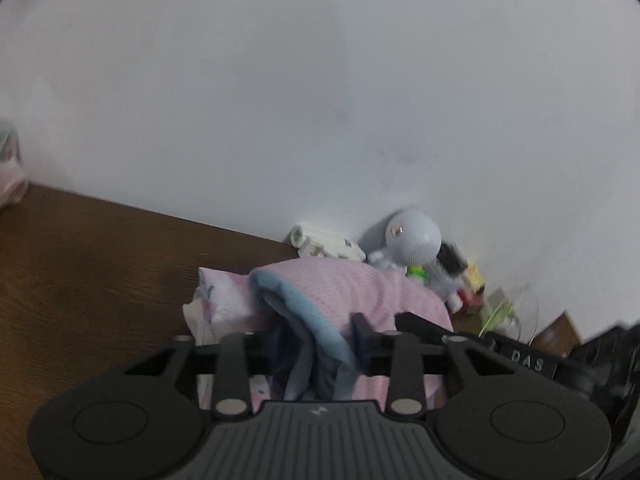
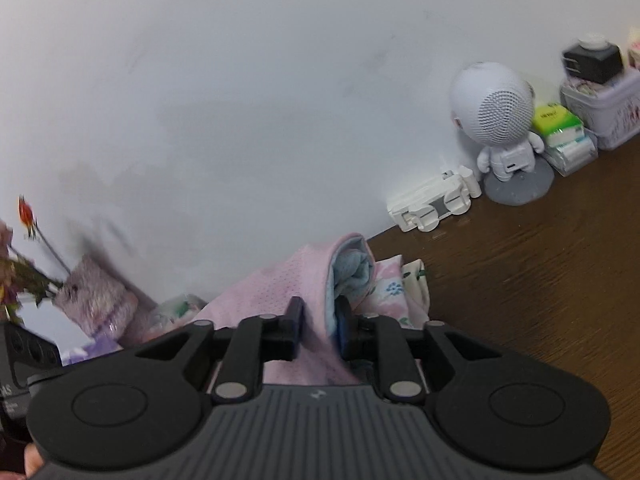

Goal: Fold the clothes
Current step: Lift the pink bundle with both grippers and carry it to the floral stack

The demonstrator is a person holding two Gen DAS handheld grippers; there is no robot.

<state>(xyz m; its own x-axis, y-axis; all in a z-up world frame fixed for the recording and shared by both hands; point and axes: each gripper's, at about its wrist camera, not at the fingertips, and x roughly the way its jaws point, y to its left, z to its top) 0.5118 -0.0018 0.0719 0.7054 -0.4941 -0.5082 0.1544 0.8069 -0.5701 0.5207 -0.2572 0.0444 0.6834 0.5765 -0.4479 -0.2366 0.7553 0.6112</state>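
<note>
Left wrist view: pink mesh garment (image 1: pixel 360 292) with a pale blue lining humps up over the brown table (image 1: pixel 88 264), against a floral fabric (image 1: pixel 224 300). The left gripper (image 1: pixel 316 344) stands wide, cloth bunched between the jaws, but whether they bear on it I cannot tell; blur hides the contact.

Right wrist view: the right gripper (image 2: pixel 318 322) is nearly closed, pinching a doubled edge of the garment (image 2: pixel 280 276). Risk, as I judge it: a pull with only one firm hold could drag the bundle askew toward the white robot figure (image 2: pixel 496 120). The garment's lower part is hidden behind the gripper bodies.
</note>
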